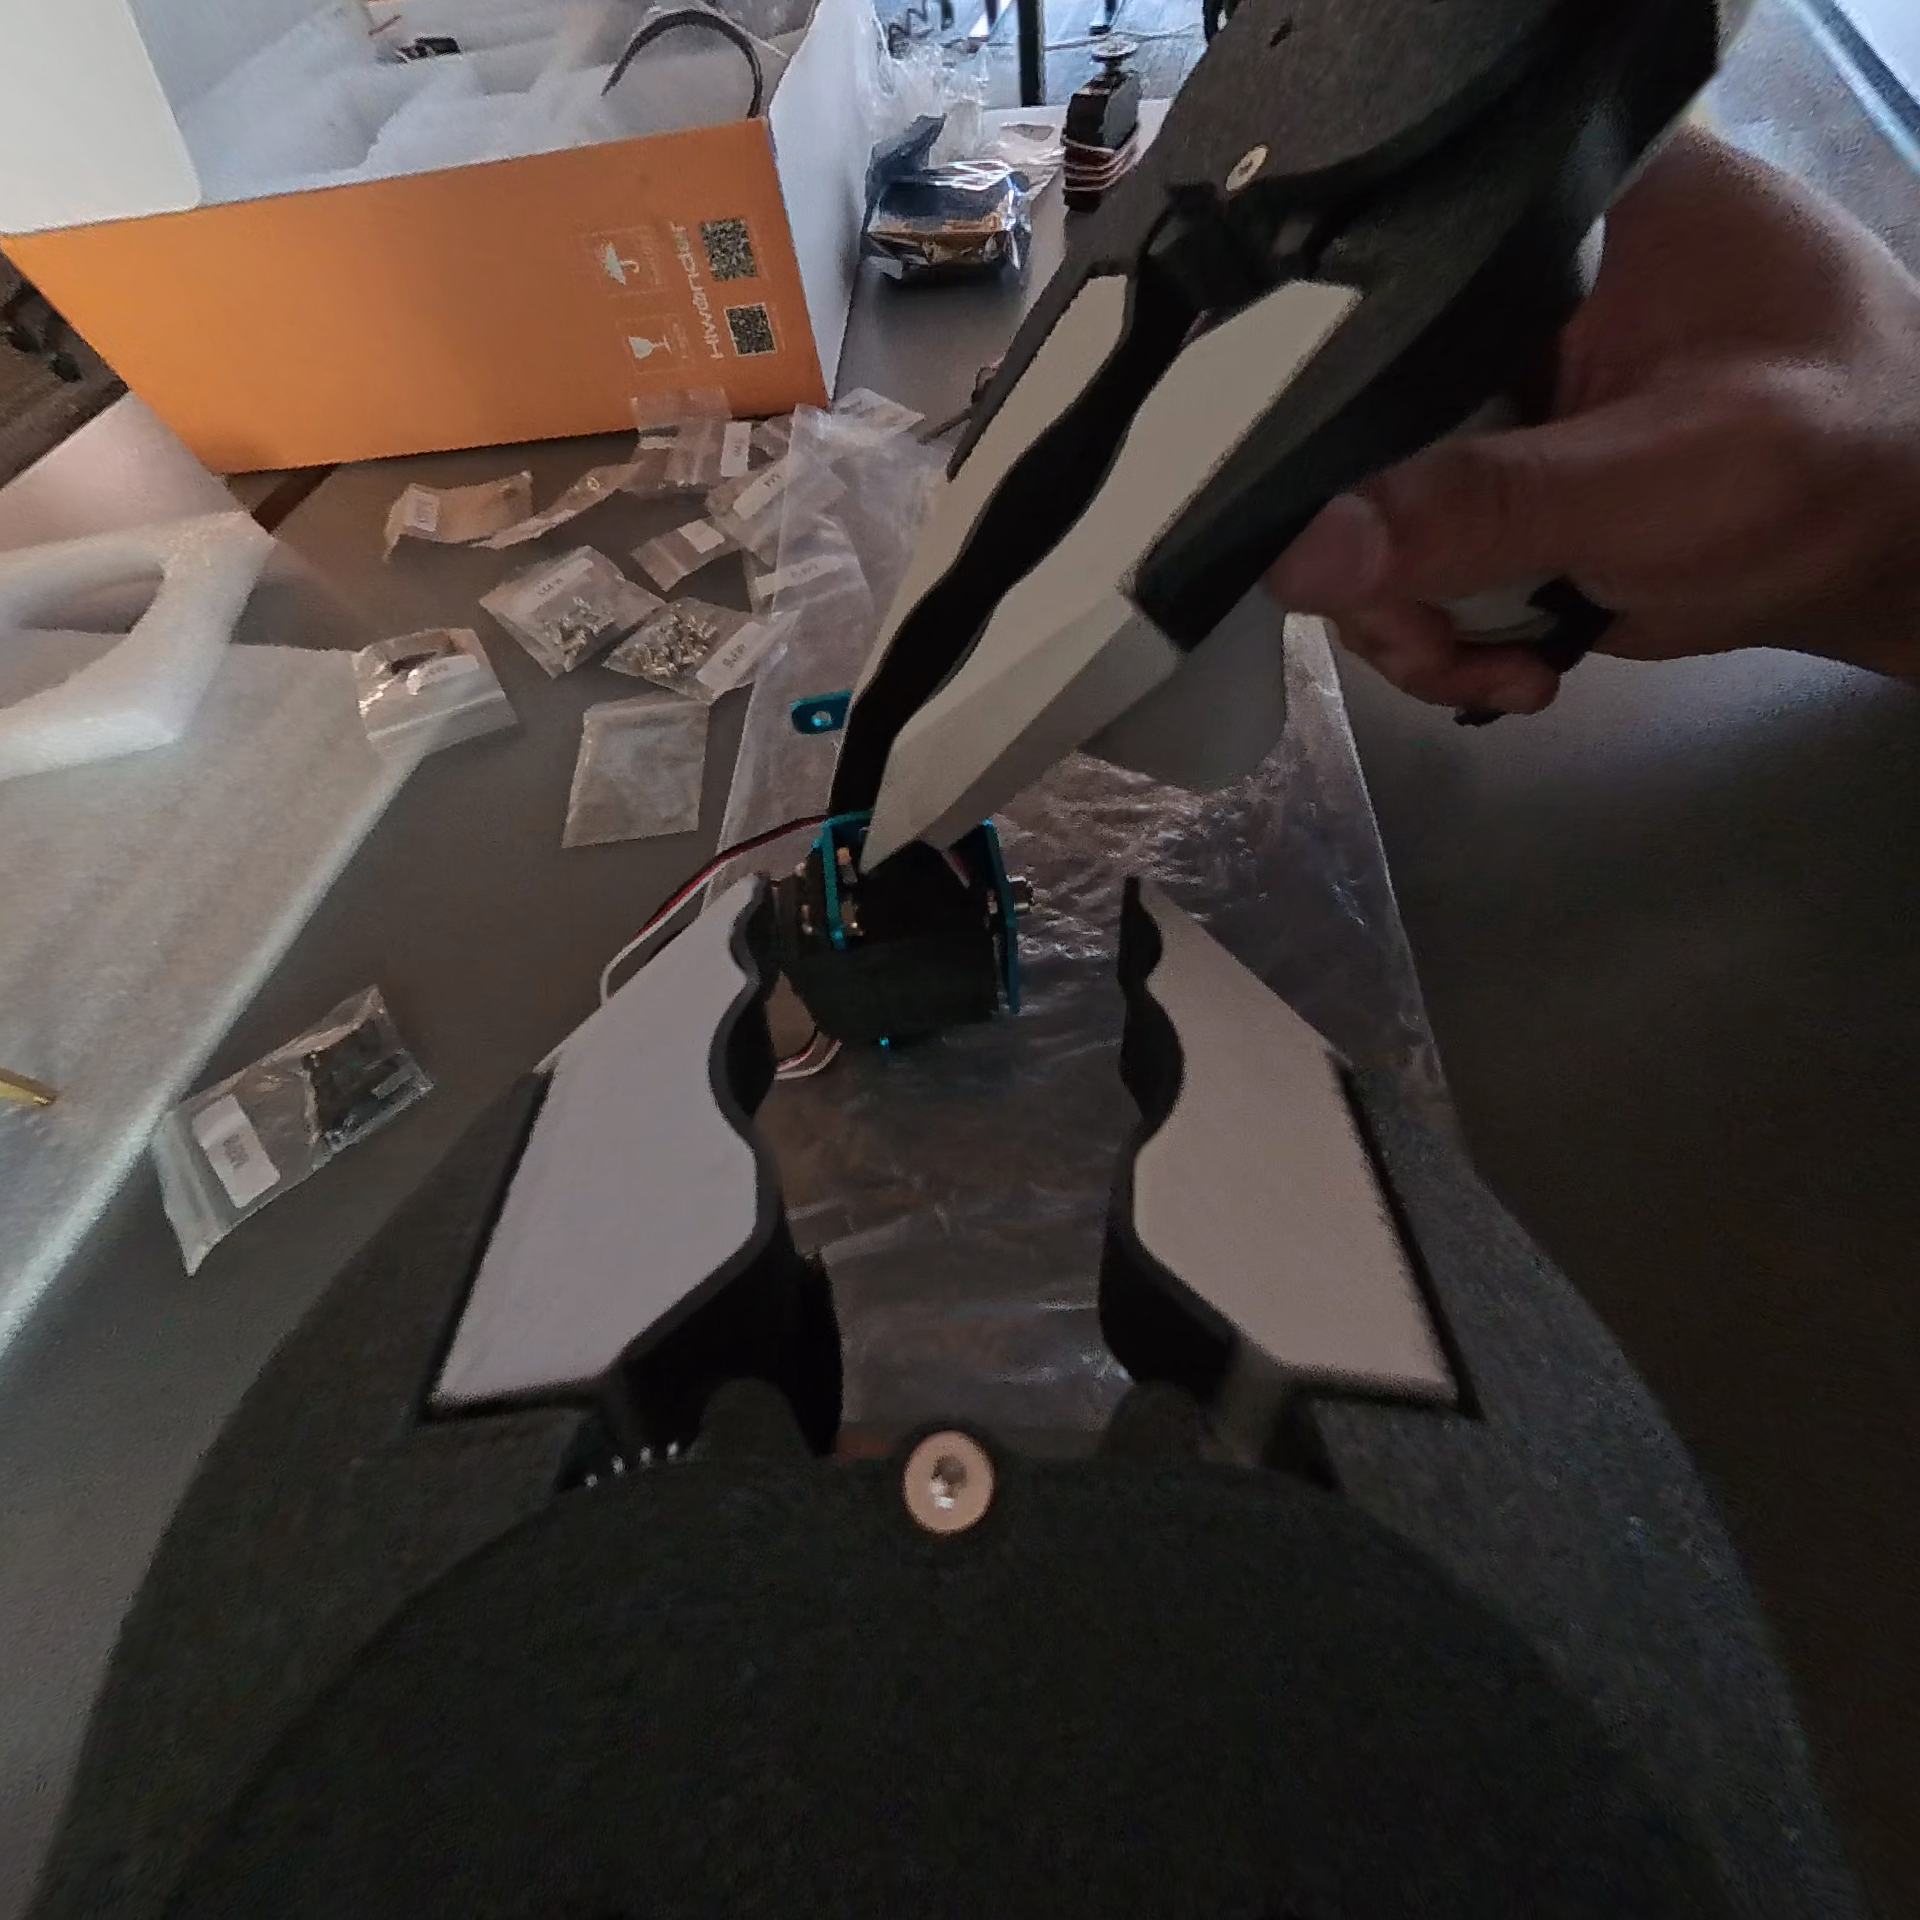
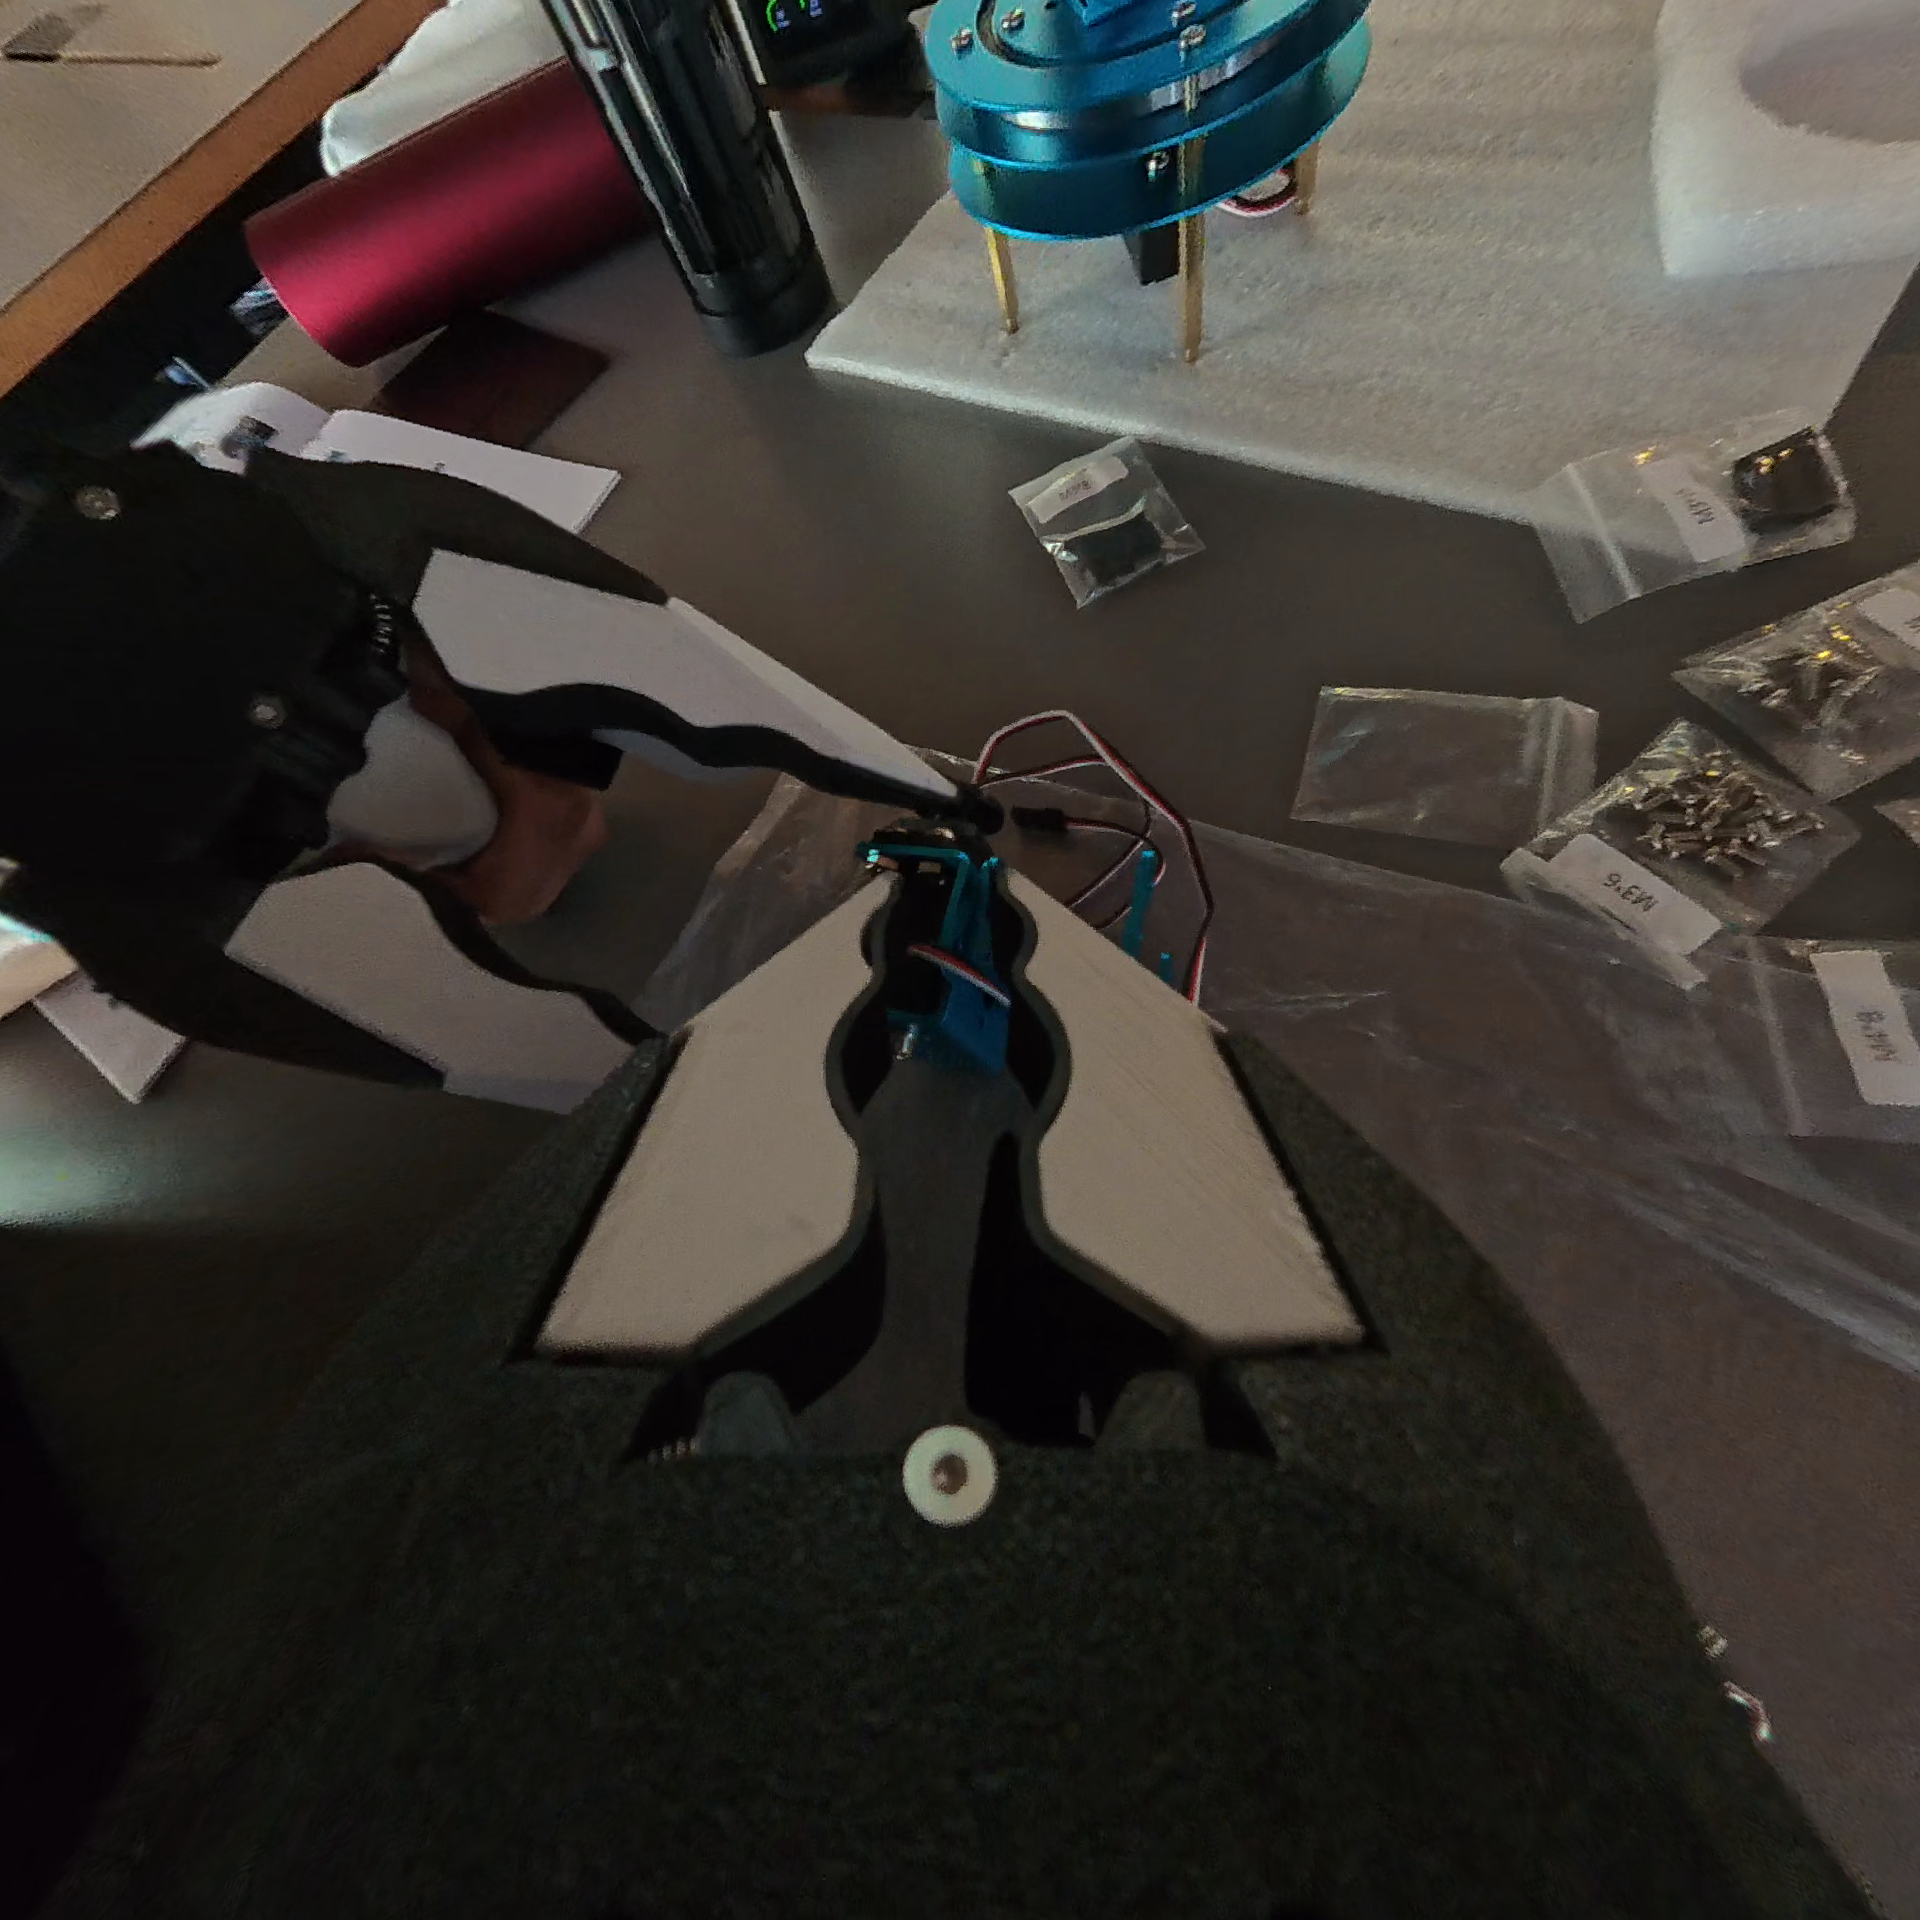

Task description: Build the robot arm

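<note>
Nearest the left wrist camera, the left gripper (image 1: 940, 935) has its jaws wide apart, the left fingertip beside a black servo in a blue bracket (image 1: 899, 945), the right fingertip well clear of it. That servo assembly sits on a crinkled clear plastic bag (image 1: 1174, 935) spread over the grey worktop (image 1: 1662, 1039), with red, black and white wires (image 1: 707, 883) trailing off to its left. From above, the right gripper (image 1: 857, 842), held by a hand (image 1: 1621, 499), comes down with its jaws drawn nearly together, clamped on the top of the blue bracket. In the right wrist view the right gripper (image 2: 940, 894) shows the same pinch: its two fingers converge on the bracket and servo (image 2: 951, 987), while the left gripper (image 2: 790, 914) reaches in from the left with one fingertip touching the servo's upper end. Small zip bags of screws (image 1: 623, 623) lie scattered left of the servo, near an open orange box (image 1: 436, 301) and white foam (image 1: 94, 644). Farther off in the right wrist view, a round blue base on brass standoffs (image 2: 1122, 135) stands on a white foam sheet (image 2: 1455, 312), beside a black cylinder (image 2: 727, 187) and a dark red tube (image 2: 436, 229).
</note>
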Demonstrator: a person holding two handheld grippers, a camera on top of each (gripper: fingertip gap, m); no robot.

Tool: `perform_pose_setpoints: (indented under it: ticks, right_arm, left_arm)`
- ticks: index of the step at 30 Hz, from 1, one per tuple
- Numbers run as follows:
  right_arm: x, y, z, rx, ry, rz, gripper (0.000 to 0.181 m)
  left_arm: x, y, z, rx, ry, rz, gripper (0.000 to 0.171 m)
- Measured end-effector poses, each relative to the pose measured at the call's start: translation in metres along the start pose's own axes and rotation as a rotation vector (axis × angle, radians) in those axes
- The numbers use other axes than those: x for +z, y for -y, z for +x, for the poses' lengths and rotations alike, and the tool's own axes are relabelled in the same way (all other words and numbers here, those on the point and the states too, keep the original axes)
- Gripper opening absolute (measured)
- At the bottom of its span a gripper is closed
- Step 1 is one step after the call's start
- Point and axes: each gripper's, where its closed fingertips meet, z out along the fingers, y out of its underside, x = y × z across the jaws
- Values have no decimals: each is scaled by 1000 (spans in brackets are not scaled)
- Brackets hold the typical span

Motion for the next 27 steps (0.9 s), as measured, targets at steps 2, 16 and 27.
perform_pose_setpoints:
  ticks: [2,16,27]
  right_arm:
    - [0,-1,4,-29,-44,-4,11]
    - [-8,14,9,-16,-85,105,1]
    - [-2,6,10,2,-81,73,15]
  left_arm:
    - [2,1,-2,14,29,-2,58]
    - [7,2,-9,-5,79,-6,45]
    - [7,2,-10,-14,88,-6,45]
